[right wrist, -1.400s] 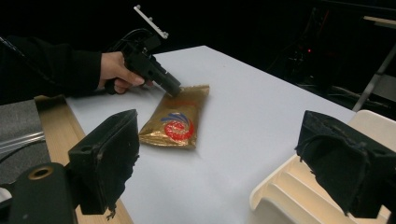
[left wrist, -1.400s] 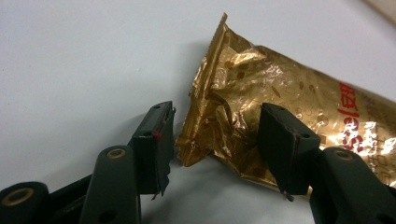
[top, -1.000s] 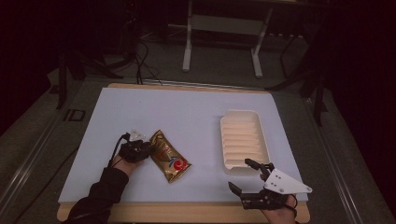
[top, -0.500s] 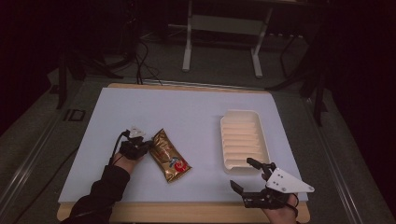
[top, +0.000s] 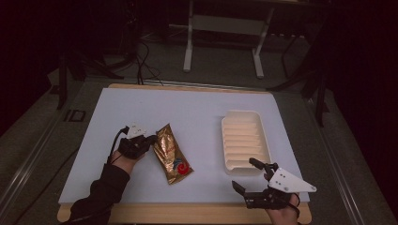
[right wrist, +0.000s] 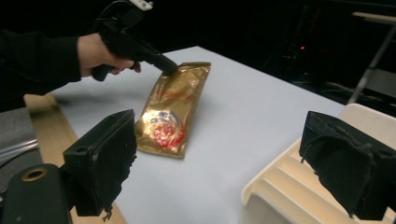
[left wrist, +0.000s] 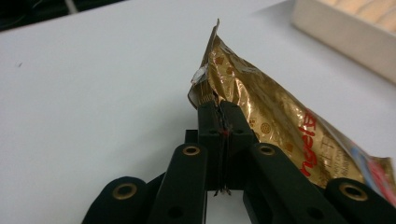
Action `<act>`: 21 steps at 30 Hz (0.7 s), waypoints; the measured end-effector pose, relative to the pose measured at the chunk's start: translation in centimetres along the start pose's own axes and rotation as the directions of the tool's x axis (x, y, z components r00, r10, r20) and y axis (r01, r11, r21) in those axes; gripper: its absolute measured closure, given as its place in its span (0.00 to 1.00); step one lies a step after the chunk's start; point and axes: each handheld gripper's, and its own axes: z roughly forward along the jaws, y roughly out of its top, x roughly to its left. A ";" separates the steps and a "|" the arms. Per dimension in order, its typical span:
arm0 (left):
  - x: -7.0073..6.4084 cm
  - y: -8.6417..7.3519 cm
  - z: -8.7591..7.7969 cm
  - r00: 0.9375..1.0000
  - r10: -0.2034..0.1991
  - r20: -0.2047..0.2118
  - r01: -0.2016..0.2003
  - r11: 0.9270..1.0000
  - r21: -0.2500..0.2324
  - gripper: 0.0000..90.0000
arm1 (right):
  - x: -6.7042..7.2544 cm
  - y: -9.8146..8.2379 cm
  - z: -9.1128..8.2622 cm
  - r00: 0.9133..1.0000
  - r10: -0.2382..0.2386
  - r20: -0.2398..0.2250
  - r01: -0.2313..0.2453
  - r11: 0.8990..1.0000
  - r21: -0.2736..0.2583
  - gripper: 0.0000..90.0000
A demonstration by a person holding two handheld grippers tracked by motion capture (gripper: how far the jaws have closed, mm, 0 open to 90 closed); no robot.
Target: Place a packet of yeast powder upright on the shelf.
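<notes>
A gold foil snack packet (top: 171, 153) with red print lies on the white table mat (top: 197, 112), left of centre. My left gripper (top: 151, 139) is shut on the packet's left edge near its top corner; in the left gripper view the jaws pinch the foil (left wrist: 243, 107) at the tips (left wrist: 219, 109). From the right gripper view the packet (right wrist: 175, 109) lies flat with the left gripper (right wrist: 169, 67) at its far corner. My right gripper (top: 246, 174) stands open near the front edge, just below the cream ridged tray (top: 244, 140), nothing between its wide-apart pads (right wrist: 109, 154).
The cream tray (right wrist: 299, 172) holds nothing and sits right of centre. A wooden table edge (top: 187, 213) runs along the front. Beyond the mat are dark floor, cables and a metal stand (top: 223, 26).
The left gripper and the packet's top corner have shifted slightly up and left on the mat. The right gripper has edged a little to the right, still open.
</notes>
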 end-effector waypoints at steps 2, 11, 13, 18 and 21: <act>-0.2 0.3 -0.5 1.000 -0.007 0.014 0.007 1.000 -0.019 0.99 | 0.0 0.0 -0.1 1.000 -0.003 0.001 0.003 1.000 -0.001 0.12; -2.1 1.5 -2.5 0.997 0.053 0.049 -0.048 0.995 -0.092 0.99 | -0.2 0.1 -0.2 0.998 -0.027 0.048 0.027 1.000 -0.010 0.15; -2.6 1.8 -2.9 0.996 0.072 0.058 -0.065 0.993 -0.102 0.99 | -0.4 0.0 -0.2 0.999 -0.020 0.033 0.021 1.000 -0.019 0.18; -4.4 3.0 -4.0 0.986 0.128 0.103 -0.113 0.984 -0.137 0.99 | -0.7 0.1 -0.3 0.999 -0.023 0.029 0.024 0.999 -0.026 0.18; -5.4 3.7 -4.6 0.979 0.161 0.128 -0.140 0.978 -0.157 0.99 | -0.8 0.3 -0.6 0.999 -0.023 0.036 0.025 0.998 -0.049 0.16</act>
